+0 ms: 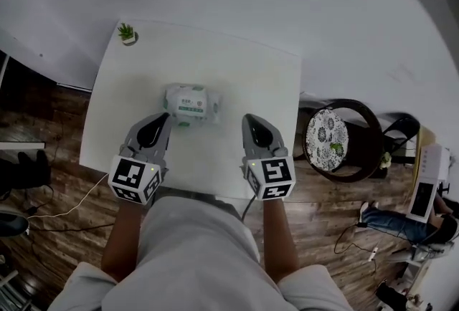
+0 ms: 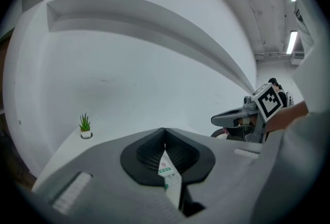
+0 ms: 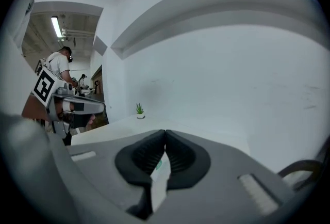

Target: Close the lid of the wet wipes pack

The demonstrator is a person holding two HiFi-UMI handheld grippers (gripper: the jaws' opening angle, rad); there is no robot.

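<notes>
From the head view, the wet wipes pack (image 1: 192,105) lies flat near the middle of the white table (image 1: 265,80). Its label is white with a green band, and the print is too small for me to read. A small potted plant (image 1: 127,34) stands at the far left corner. My left gripper (image 1: 165,117) reaches in with its tip just beside the pack's near left corner. My right gripper (image 1: 248,118) points forward a little to the right of the pack, clear of it, and both marker cubes sit toward me. In the left gripper view, the left gripper (image 2: 165,130) has its jaws pressed together at the tips and grips nothing. The pack's (image 2: 167,171) green-printed label shows through the slit beneath them. In the right gripper view, the right gripper (image 3: 165,132) likewise has its jaws closed tip to tip and empty. Only a white sliver with a fleck of green shows below them.
</notes>
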